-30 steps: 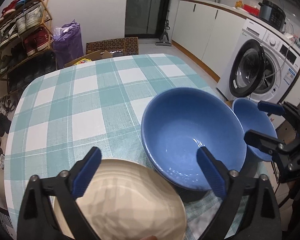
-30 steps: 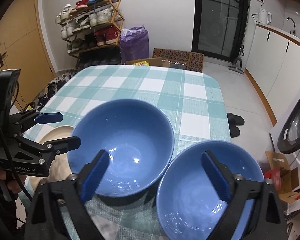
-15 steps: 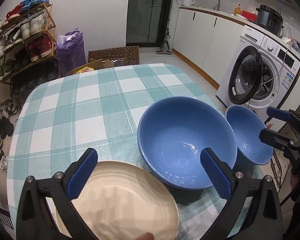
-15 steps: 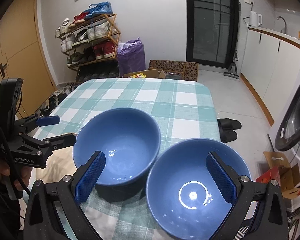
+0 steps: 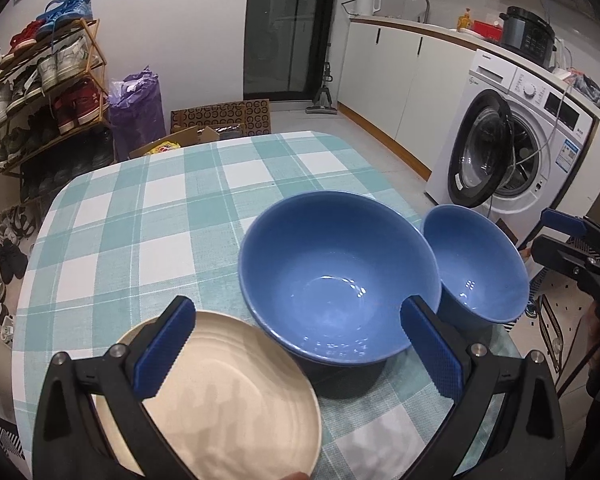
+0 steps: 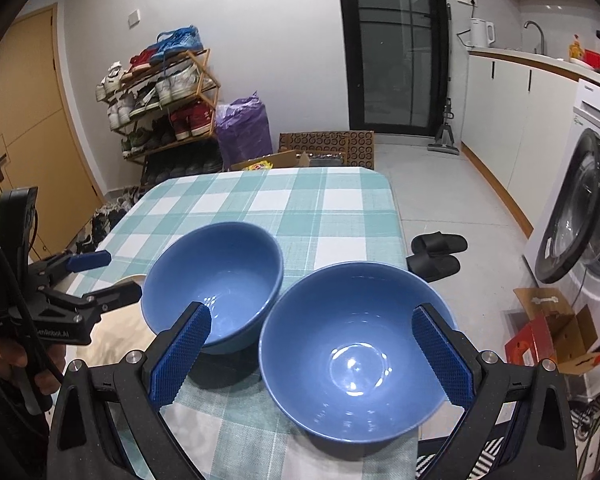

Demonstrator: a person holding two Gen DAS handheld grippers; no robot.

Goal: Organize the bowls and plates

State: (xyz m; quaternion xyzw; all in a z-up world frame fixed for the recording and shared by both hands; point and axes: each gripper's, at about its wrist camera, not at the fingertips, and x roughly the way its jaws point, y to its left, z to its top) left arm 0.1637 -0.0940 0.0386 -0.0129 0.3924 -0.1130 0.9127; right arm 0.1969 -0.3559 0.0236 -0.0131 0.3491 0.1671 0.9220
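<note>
Two blue bowls and a cream plate stand on the checked table (image 5: pixel 148 216). In the left wrist view the cream plate (image 5: pixel 228 400) lies near the front left, the first blue bowl (image 5: pixel 336 280) beside it, the second blue bowl (image 5: pixel 476 268) at the right edge. My left gripper (image 5: pixel 300 352) is open and empty, above the plate and first bowl. In the right wrist view my right gripper (image 6: pixel 312 356) is open and empty over the second bowl (image 6: pixel 356 352); the first bowl (image 6: pixel 216 280) is to its left, the plate (image 6: pixel 120 336) partly hidden by the left gripper (image 6: pixel 100 276).
A shoe rack (image 5: pixel 40 92), a purple bag (image 5: pixel 136 108) and cardboard boxes (image 5: pixel 220 120) stand beyond the table's far edge. A washing machine (image 5: pixel 516 148) with its door open stands at the right. Slippers (image 6: pixel 436 252) and a box (image 6: pixel 552 328) lie on the floor.
Both grippers have drawn back and up from the dishes, so the bowls and plate look smaller and farther. The dishes have not moved. Both grippers stay open.
</note>
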